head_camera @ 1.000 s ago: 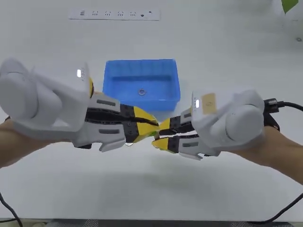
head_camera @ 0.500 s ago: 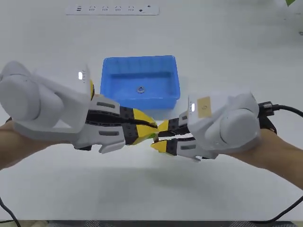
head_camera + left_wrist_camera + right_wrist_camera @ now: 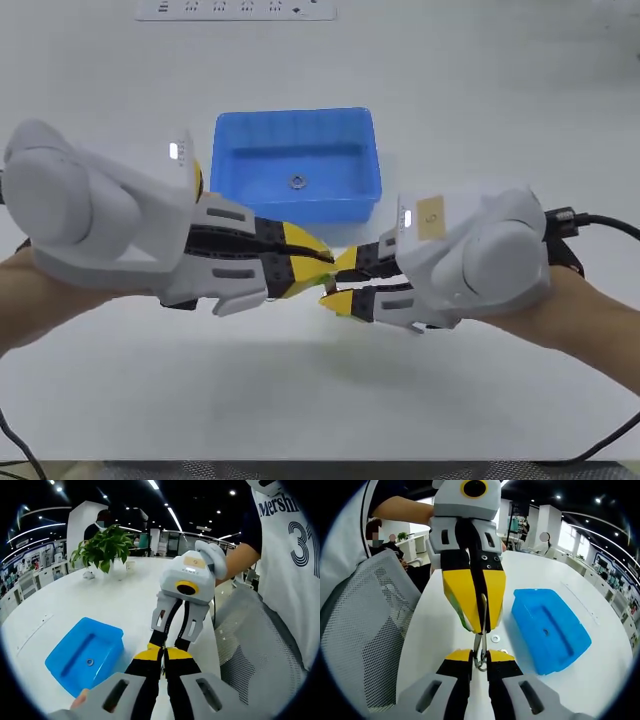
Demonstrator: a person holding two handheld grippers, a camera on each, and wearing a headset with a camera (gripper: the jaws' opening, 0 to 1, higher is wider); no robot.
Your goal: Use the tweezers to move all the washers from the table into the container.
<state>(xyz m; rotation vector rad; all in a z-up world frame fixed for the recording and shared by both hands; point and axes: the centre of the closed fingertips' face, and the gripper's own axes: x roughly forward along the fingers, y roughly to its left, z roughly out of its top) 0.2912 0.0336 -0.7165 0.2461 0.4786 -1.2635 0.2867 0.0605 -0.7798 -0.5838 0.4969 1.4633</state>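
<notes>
Jaws of the right gripper (image 3: 480,657) are pinching one end of the tweezers (image 3: 479,647), while the left gripper (image 3: 481,629), facing it, is clamping the other end. Just past the right gripper's tips a loose washer (image 3: 495,638) is lying on the tabletop (image 3: 435,630). Farther ahead to its right, the blue container (image 3: 570,650) is holding a second washer (image 3: 546,631).

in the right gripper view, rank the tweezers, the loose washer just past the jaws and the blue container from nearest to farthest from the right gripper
1. tweezers: between the jaws of the right gripper, straight ahead.
2. washer: lying just beyond the jaw tips, slightly to the view's right.
3. blue container: farther out, on the view's right side.
</notes>
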